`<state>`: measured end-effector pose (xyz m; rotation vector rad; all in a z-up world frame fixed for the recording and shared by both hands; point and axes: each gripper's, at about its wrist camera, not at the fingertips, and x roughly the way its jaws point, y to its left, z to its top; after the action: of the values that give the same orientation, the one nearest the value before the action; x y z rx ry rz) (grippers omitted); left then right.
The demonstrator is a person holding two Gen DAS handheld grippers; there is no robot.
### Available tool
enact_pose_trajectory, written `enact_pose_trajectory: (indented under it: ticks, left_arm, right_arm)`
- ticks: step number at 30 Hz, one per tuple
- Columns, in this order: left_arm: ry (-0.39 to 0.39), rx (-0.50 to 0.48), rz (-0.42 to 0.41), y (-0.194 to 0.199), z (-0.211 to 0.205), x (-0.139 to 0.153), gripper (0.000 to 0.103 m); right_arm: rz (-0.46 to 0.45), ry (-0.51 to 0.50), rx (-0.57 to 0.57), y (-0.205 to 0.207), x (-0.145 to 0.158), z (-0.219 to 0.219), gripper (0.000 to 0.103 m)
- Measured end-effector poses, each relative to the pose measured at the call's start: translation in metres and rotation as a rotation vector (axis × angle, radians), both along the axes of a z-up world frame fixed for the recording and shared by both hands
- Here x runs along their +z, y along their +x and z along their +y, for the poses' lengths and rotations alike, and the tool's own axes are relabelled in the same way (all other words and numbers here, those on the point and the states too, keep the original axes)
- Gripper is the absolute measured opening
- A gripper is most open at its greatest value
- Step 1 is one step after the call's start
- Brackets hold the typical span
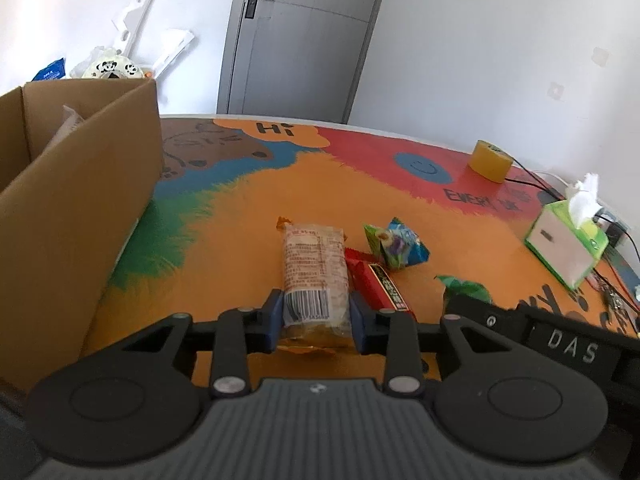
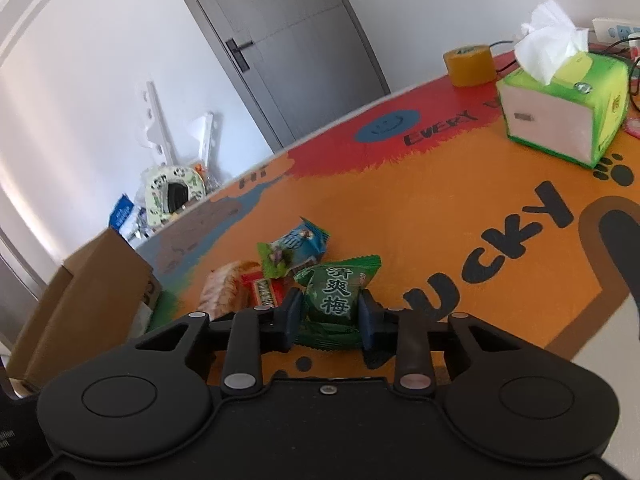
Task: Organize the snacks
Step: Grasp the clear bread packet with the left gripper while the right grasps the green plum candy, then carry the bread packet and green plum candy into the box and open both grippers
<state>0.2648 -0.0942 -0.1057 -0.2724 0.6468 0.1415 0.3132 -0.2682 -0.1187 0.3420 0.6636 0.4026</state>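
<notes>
We see the left gripper [image 1: 317, 322] closed around the near end of a long clear-wrapped pastry packet with a barcode label [image 1: 314, 276], its blue pads [image 1: 273, 320] pressing on both sides of the wrapper while the packet lies lengthwise on the brightly printed orange, red and blue tabletop [image 1: 248, 216]. Just to the right of that packet, touching it, lies a flat red snack bar with a dark label strip [image 1: 378, 286], and beyond that, a little farther right, sits a crumpled blue and green candy pouch [image 1: 398, 248]. The right gripper [image 2: 328, 320] is likewise clamped, its pads pinching a dark green plum-candy pouch with white Chinese characters [image 2: 334, 296] from either side, the pouch resting on the table surface at the near edge of the little pile; in the left wrist view we catch only its green corner [image 1: 464, 286] just past the black body of the right gripper. All four snacks sit close together in the middle of the table, nearer to us than to the far edge. At the left stands an open brown cardboard box [image 1: 80, 208], well apart from the pile, with something pale inside that we cannot make out. Far right we see a green and white cube tissue box with a tissue sticking up [image 2: 560, 108], and beyond it a roll of yellow-brown tape [image 2: 470, 65]. A grey door [image 1: 304, 36] stands in the white wall behind the table.
</notes>
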Motion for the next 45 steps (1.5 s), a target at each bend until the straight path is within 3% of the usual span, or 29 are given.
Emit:
enact_pose_trajectory:
  ticks: [20, 32, 45]
  left_arm:
    - [-0.015, -0.003, -0.183, -0.048, 0.027, 0.070, 0.033]
    - [-0.012, 0.056, -0.261, -0.069, 0.064, 0.099, 0.033]
    - [-0.012, 0.186, -0.275, -0.078, 0.120, 0.100, 0.033]
  right_arm:
    - [-0.182, 0.046, 0.035, -0.035, 0.057, 0.025, 0.029]
    - [-0.225, 0.085, 0.128, -0.034, 0.080, 0.064, 0.028]
    - [-0.206, 0.094, 0.221, -0.027, 0.084, 0.114, 0.029]
